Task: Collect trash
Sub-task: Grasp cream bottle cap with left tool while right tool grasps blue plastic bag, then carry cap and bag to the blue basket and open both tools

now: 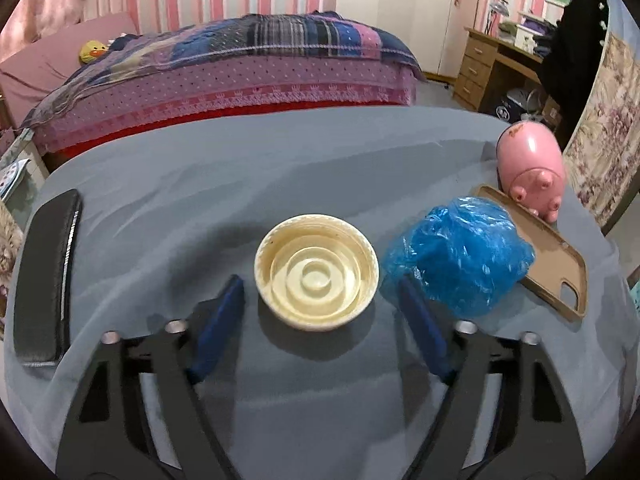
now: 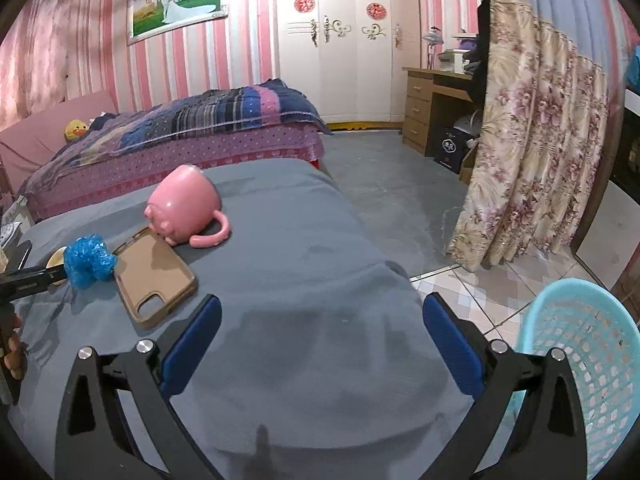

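Left gripper (image 1: pixel 322 286): jaws partly apart, blue pads either side of a cream round lid (image 1: pixel 316 271) lying hollow side up on the grey cloth (image 1: pixel 248 168). Pads sit just short of the lid's near rim; no contact visible, nothing gripped. Right pad tip overlaps the edge of a crumpled blue plastic bag (image 1: pixel 460 254); touching or merely in front, cannot tell.

Bag rests just right of the lid and covers part of a tan phone case (image 1: pixel 560 264). A pink pig-shaped mug (image 1: pixel 530 164) lies on its side at the case's far end, touching it. Black flat object (image 1: pixel 44 280) at the left edge, hard to identify.

Right gripper (image 2: pixel 322 328): jaws wide, only bare cloth between the pads. Light blue mesh basket (image 2: pixel 588 360) at lower right, off the table, cut by the frame edge and partly behind the gripper's finger. From this view the lid (image 2: pixel 56 258) is mostly hidden behind the bag and the left gripper's black body.
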`<state>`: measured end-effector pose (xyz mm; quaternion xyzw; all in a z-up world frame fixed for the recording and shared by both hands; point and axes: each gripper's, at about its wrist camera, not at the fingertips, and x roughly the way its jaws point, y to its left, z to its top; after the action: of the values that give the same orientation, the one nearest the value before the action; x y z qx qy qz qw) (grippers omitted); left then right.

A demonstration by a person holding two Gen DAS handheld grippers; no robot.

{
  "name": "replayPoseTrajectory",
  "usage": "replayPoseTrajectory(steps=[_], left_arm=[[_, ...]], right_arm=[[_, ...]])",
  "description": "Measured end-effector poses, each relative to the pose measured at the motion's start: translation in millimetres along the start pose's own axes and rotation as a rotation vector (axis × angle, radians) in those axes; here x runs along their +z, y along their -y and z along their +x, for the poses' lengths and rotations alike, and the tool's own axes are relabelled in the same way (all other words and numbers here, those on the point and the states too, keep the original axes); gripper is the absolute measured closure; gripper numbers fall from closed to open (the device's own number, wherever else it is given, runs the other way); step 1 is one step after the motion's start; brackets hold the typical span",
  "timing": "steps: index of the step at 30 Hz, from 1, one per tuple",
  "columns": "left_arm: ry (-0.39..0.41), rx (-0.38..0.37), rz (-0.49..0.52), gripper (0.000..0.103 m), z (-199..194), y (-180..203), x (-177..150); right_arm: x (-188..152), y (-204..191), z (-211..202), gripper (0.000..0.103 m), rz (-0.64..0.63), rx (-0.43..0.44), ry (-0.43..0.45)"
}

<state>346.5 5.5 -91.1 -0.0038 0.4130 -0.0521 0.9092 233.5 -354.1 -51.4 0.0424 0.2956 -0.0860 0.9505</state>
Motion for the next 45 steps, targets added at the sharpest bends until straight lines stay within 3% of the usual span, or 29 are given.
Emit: replayPoseTrajectory(steps=[4,11,20,27,32,35,42,45], left_arm=[[0.011,-0.016,-0.011,0.043,-5.3,-4.1,-1.6],[0.106,0.067,0.009,0.043,-53.6,-30.4,-23.2],[0.207,0.174,-0.078,0.043,-113.1,-90.8,-70.6],[0.218,0.211,-0.136,0.043,-116.5,-126.0,-82.7],[0.235,0.208,-0.161,0.043,-116.1,-129.5,-86.8],[0.238,0.218,-0.141,0.043,-114.9,-125.7,-88.4],[0.228,0.232,-0.125,0.043,-112.1,-122.3,-86.8],[0.227,0.251,-0.115,0.043,-112.9,-119.3,-85.4]], right_arm=[[2.1,-20.0,2.7,0.005,-0.029,0.021,0.0],[8.6,-67.5,2.8,0.005,-0.051,0.103,0.014],[6.6,-173.4,16.2,0.005,-0.186,0.232,0.012],[10.3,-228.7,30.1,0.005,-0.241,0.268,-0.008],[9.0,-253.0,42.8,0.007,-0.279,0.264,-0.025],[3.6,-261.8,49.8,0.02,-0.297,0.259,-0.049],[3.0,-261.0,62.9,0.071,-0.292,0.3,-0.116],[3.8,-254.9,53.9,0.076,-0.286,0.311,-0.093]])
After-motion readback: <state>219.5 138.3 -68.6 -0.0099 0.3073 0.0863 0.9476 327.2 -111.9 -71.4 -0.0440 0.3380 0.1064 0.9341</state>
